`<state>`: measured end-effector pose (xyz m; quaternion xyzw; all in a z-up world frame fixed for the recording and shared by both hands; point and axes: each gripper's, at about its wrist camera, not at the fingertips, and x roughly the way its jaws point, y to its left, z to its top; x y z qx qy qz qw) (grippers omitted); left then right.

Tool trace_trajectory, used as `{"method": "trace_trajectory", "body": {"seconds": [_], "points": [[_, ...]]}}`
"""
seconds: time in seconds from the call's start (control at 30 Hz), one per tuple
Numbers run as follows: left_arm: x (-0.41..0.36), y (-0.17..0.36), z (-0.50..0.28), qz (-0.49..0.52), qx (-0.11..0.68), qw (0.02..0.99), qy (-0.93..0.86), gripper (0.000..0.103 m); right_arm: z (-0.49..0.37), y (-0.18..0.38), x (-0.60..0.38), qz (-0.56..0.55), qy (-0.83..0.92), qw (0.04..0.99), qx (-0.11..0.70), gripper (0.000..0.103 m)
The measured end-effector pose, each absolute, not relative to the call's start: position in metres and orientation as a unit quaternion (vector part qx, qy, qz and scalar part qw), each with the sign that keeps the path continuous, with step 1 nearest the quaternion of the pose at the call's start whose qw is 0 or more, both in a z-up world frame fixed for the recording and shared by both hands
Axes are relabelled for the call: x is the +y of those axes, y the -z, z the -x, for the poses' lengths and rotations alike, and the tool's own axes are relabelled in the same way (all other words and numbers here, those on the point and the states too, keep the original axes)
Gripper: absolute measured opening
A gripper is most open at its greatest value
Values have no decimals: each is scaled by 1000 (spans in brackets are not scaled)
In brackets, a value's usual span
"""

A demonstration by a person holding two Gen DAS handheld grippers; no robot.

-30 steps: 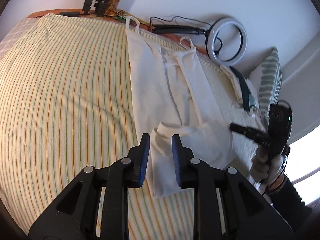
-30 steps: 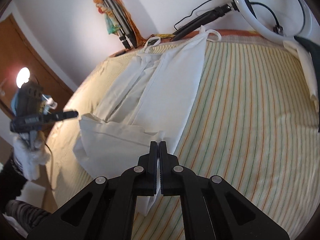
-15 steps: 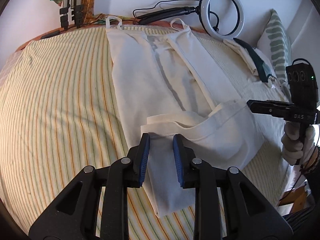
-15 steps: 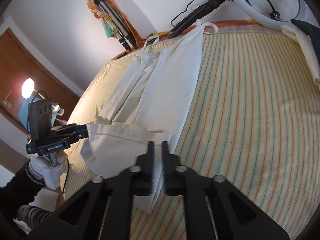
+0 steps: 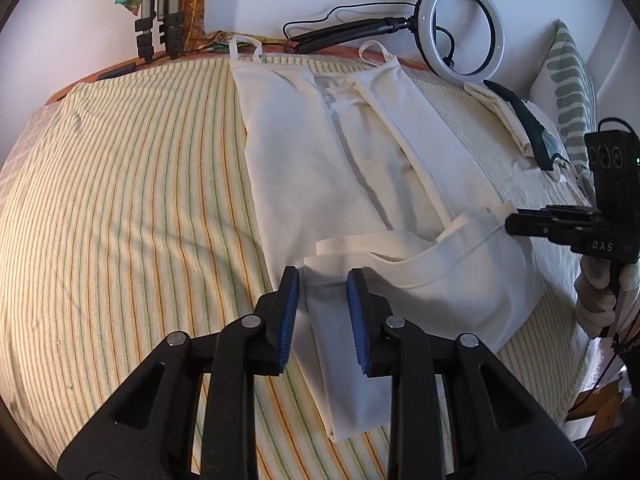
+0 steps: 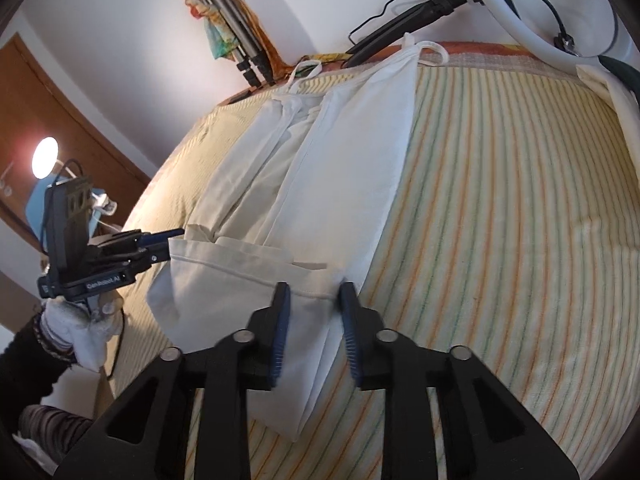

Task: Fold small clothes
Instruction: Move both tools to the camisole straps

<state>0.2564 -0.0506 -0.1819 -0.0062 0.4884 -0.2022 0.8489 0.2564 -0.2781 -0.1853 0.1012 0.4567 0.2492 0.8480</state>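
A cream strappy garment (image 5: 320, 152) lies lengthwise on the striped bed, sides folded inward, its lower hem (image 5: 432, 280) folded up over the body. It also shows in the right wrist view (image 6: 340, 160). My left gripper (image 5: 323, 280) is open, its jaws on either side of the folded hem's left corner, not clamping it. My right gripper (image 6: 313, 294) is open just above the hem's right corner (image 6: 316, 292). Each gripper shows in the other's view: the right (image 5: 552, 220), the left (image 6: 152, 240).
A ring light (image 5: 462, 32) on a black stand lies at the bed's far edge. Folded clothes (image 5: 516, 120) and a green-patterned pillow (image 5: 568, 84) sit at the far right. Tripod legs (image 5: 160, 28) stand behind the bed. The striped bedspread (image 5: 120, 200) spreads left.
My right gripper was shut on the hem corner and has opened, letting the cloth go. My left gripper has widened a little. The hem now lies folded up on the garment.
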Motion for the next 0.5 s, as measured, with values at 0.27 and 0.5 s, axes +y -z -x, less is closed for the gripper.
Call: {"method": "trace_trajectory", "body": {"seconds": [0.27, 0.5], "points": [[-40, 171, -243, -3, 455, 874, 168, 1, -252, 175, -269, -49, -222, 874, 429, 3], [-32, 159, -243, -6, 455, 875, 167, 2, -249, 170, -268, -15, -193, 882, 430, 9]]}}
